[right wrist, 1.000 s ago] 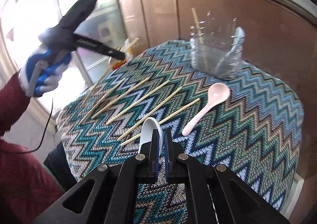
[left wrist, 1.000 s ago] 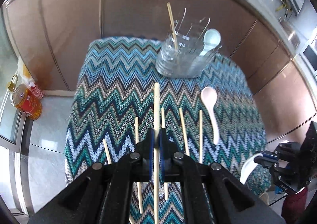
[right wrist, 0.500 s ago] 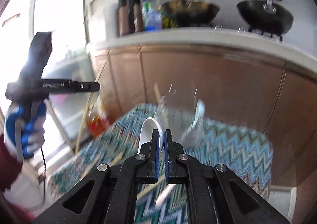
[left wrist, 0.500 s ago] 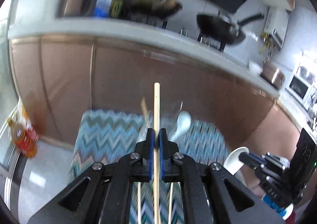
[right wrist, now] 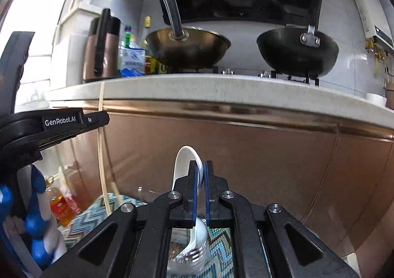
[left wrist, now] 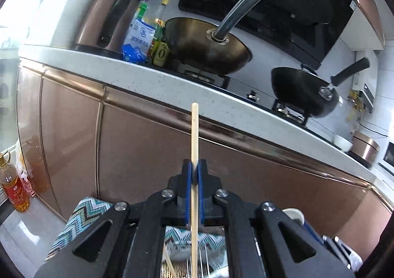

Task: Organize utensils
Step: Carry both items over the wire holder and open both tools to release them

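Left wrist view: the left tool [left wrist: 194, 172] has tilted up from the surface [left wrist: 81, 214] and now faces the cupboards, pinching a chopstick [left wrist: 194, 145] upright above the glass holder [left wrist: 187, 253].

Right wrist view: the right tool [right wrist: 200, 172], also raised, grips a white spoon [right wrist: 183, 162] above the holder [right wrist: 189, 253]. Both seem ready to drop.

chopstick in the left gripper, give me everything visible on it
The chopstick is a pale, slim, straight stick, wood or bamboo by its look, with a blunt squared top. It stands upright, clamped between the blue pads of the left gripper. Its top rises well above them; its lower end runs down toward the blurred clear holder on the zigzag cloth.
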`<state>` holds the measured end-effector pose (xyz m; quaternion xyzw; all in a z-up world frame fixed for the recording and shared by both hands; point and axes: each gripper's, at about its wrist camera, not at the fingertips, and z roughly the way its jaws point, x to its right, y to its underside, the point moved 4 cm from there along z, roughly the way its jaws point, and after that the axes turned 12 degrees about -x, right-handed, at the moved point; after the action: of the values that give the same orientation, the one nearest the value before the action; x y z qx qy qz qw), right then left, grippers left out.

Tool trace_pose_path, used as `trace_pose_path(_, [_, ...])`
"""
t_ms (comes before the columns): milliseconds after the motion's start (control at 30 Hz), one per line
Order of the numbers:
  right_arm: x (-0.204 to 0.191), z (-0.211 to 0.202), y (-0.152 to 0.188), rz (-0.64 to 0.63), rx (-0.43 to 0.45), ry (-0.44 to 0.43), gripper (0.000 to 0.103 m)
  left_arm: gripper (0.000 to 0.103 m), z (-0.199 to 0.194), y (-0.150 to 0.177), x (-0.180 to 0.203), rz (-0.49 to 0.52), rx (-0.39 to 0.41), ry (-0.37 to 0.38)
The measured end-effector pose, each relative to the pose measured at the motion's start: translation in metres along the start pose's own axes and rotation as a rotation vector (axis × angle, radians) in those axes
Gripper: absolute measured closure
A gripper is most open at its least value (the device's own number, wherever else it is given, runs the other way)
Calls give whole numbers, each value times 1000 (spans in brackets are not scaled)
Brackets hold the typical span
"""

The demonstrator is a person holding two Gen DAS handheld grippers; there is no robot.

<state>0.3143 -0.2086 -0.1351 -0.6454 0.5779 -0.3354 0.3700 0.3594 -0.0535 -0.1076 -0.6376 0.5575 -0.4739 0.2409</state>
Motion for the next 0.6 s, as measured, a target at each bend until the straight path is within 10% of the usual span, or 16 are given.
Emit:
trace_pose_path(300, [-2,37,38,1,-45,8,95,97,43,35,-17,4,2,-46])
trace_pose_path(600, [-3,17,35,11,-24,15,71,80,20,36,-17,44,22,-57])
